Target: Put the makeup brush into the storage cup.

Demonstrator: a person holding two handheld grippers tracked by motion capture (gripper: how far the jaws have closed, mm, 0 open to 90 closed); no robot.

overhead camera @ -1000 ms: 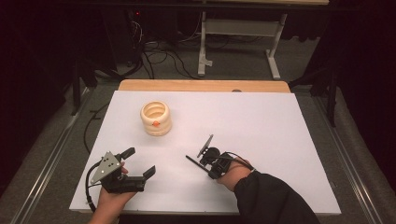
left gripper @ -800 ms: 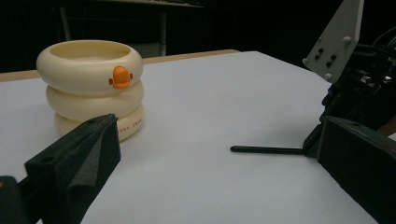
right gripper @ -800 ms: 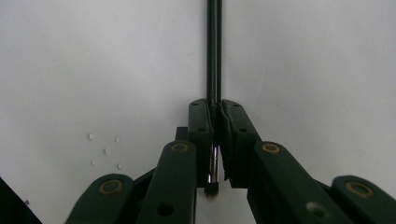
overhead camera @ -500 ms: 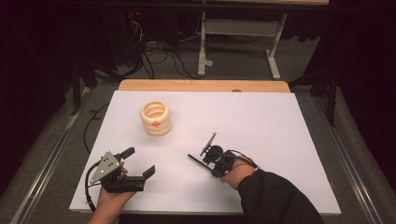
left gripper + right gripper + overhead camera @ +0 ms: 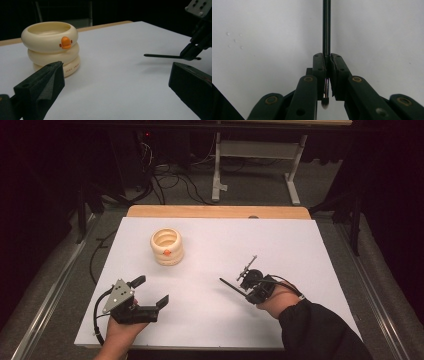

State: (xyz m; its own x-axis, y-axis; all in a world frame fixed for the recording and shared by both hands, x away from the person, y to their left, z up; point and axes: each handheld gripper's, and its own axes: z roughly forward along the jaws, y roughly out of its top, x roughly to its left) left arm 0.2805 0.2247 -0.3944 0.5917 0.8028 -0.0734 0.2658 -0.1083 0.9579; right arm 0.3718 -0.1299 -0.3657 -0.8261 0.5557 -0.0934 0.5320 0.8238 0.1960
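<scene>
A cream holder made of stacked rings with a small orange duck beak (image 5: 167,246) (image 5: 51,47) stands upright on the white tabletop (image 5: 300,245), back left. My left gripper (image 5: 150,291) (image 5: 115,85) rests near the front left edge, jaws wide open and empty, facing the holder. My right gripper (image 5: 247,293) (image 5: 327,58) hovers at the front right, shut on a thin black rod (image 5: 231,285) (image 5: 326,27) (image 5: 162,56). The rod sticks out to the left, low over the table. Its rounded silver end shows behind the pads in the right gripper view.
A strip of wooden table (image 5: 215,211) runs along the far edge of the white top. Beyond it on the floor lie tangled cables (image 5: 175,180) and a white stand's legs (image 5: 255,170). Dark floor surrounds the table.
My right gripper has moved to the right with the rod still clamped, and the rod now points more level to the left. The left gripper has stayed put.
</scene>
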